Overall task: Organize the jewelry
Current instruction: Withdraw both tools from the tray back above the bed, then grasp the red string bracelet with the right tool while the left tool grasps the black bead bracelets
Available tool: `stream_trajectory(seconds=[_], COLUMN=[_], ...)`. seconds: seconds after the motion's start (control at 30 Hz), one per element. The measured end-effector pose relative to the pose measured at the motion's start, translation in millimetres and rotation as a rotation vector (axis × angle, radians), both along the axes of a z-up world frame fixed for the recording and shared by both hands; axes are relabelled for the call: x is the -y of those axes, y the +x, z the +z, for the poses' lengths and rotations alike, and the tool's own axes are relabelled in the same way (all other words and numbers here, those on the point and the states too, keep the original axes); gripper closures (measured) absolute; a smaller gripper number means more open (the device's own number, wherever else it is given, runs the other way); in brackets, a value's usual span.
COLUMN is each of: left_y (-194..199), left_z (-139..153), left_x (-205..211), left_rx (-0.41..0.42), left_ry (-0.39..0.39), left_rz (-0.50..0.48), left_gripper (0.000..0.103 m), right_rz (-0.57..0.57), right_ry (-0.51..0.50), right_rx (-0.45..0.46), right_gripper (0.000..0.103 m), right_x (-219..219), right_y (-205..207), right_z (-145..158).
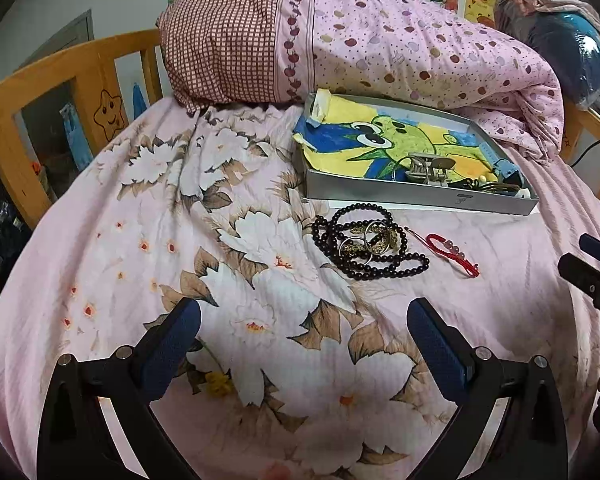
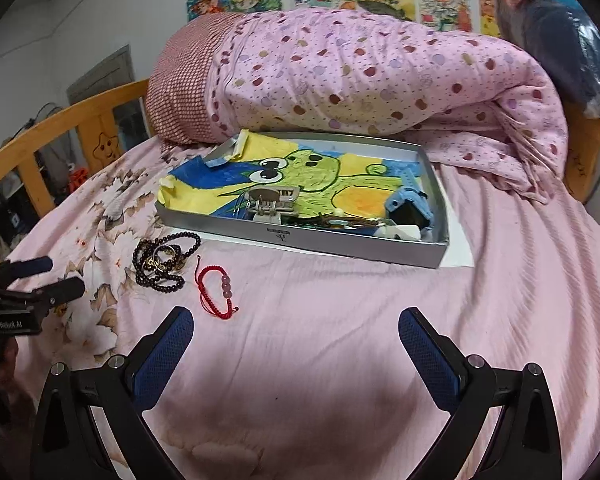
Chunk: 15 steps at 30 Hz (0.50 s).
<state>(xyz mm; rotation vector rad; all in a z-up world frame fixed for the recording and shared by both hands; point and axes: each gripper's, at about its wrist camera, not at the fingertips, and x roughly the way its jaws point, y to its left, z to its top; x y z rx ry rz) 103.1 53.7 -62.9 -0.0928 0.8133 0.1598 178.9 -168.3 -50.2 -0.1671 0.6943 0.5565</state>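
Bed [image 2: 340, 320]: pink sheet, soft footing.
Beads [image 1: 364, 246]: beside tray [image 1: 420, 196]; limp, tangled with rings; pinch one strand.
Red bracelet [image 2: 216, 292]: light cord, grip beads.
Left hand-held gripper [image 1: 304, 344]: released.
Right hand-held gripper [image 2: 296, 344]: released.

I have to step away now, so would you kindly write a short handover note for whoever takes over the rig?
Left gripper: open, empty, above the bedsheet.
Right gripper: open, empty.
Grey tray already holds a hair clip, a blue strap and small pieces.
Left on the sheet in front of the tray: dark bead necklace tangled with metal rings, and beside it the red cord bracelet. Both probably go into the tray.
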Motion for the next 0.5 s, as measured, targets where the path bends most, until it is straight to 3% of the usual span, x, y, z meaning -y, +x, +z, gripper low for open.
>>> stream_trajectory(seconds=[0.33,0.5], left_y=[25.0,35.3], left_z=[-2.4,-5.1], left_x=[-5.4,-6.7], left_rx=[-0.023,-0.023], left_ry=[-0.1,-0.167], left_rz=[-0.091,-0.131], left_gripper=[0.002,0.003], right_rz=[0.155,0.211], right_ry=[0.012,0.007], right_rx=[-0.017,-0.049], right_gripper=[0.0,0.02], right_x=[-23.5,-34.6], right_y=[14.6,17.3], right_z=[-16.3,-25.2])
